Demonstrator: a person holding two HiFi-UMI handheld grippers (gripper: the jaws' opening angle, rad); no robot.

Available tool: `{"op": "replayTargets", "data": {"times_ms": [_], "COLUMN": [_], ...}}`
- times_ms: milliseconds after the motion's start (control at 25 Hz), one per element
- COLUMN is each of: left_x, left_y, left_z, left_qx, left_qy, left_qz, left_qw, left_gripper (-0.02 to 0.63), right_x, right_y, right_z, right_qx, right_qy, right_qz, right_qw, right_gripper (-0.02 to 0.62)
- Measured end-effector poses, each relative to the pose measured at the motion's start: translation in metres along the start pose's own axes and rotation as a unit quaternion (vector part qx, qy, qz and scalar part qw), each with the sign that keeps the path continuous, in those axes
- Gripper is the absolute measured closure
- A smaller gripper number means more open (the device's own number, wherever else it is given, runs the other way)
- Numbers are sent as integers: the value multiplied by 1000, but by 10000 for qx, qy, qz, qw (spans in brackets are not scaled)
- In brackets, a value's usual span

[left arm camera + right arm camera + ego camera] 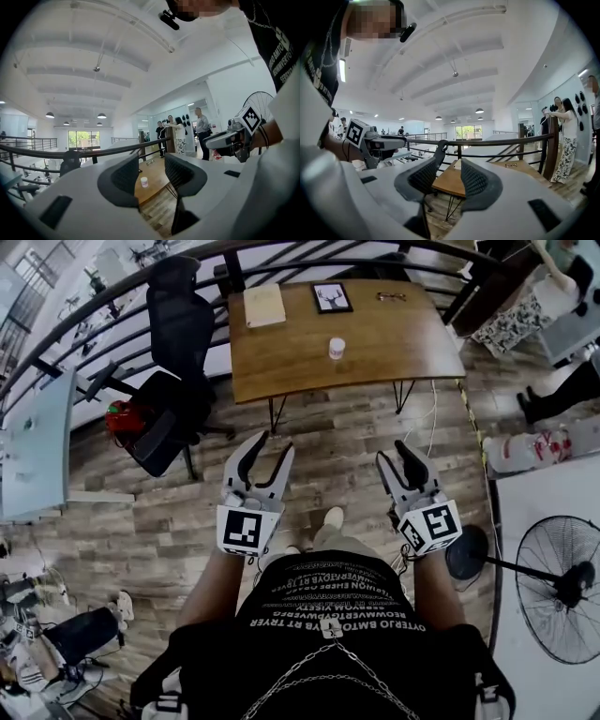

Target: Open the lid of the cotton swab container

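- The left gripper [270, 452] and the right gripper [396, 454] were held side by side just ahead of the person's black printed shirt [328, 615]. Both were over the grey-brown wooden plank floor [337, 442] and well short of the worktop.
- The left gripper's jaws stood partly open with nothing between the pads. In the left gripper view the gap showed only the far-off container.
- The right gripper's jaws stood at much the same moderate gap, empty and touching nothing.
- Open floor lay between the grippers and the near edge of the brown wooden worktop [394, 343].
- A black mesh office chair [178, 329] stood off the worktop's left end, and a black standing fan [561, 587] was at the person's right.
- The small white cylindrical cotton swab container [337, 348] stood upright on the worktop, about midway along it and towards the near edge. It was apart from everything else there, with its white lid [337, 341] on. What it held could not be told.
- Along the far edge lay a tan notebook [264, 306], a black-framed picture [332, 297] and a pair of spectacles [392, 297].
- A curved black railing [497, 140] ran behind the worktop.
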State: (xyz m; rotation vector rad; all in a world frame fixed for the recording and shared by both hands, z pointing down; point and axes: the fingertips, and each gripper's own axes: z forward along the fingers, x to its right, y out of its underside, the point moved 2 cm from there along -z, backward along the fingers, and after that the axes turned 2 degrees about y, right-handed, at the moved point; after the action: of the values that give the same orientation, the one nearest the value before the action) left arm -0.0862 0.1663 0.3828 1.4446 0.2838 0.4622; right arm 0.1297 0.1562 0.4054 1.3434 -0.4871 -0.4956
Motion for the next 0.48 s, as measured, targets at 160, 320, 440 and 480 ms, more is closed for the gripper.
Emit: {"op": "replayTargets", "data": {"times_ms": [160, 320, 440, 480], "left_x": [-4, -1, 0, 0], "left_y": [4, 3, 1, 1], "left_z": [23, 46, 63, 69], "left_qx": [-128, -183, -225, -244], "left_qy": [-69, -100, -89, -89], "left_qz": [-25, 49, 86, 84], "left_qw": [9999, 9998, 9997, 9996], "left_gripper": [417, 417, 417, 417], "right_x": [17, 37, 51, 55], "right_y": [-6, -13, -15, -16], "right_z": [18, 28, 36, 38], "right_qx": [-23, 5, 20, 19], "right_qy": [-89, -131, -166, -179], "right_qz": [-56, -124, -82, -71], "right_qw": [9999, 9998, 9998, 9998], "right_gripper": [423, 423, 423, 423]}}
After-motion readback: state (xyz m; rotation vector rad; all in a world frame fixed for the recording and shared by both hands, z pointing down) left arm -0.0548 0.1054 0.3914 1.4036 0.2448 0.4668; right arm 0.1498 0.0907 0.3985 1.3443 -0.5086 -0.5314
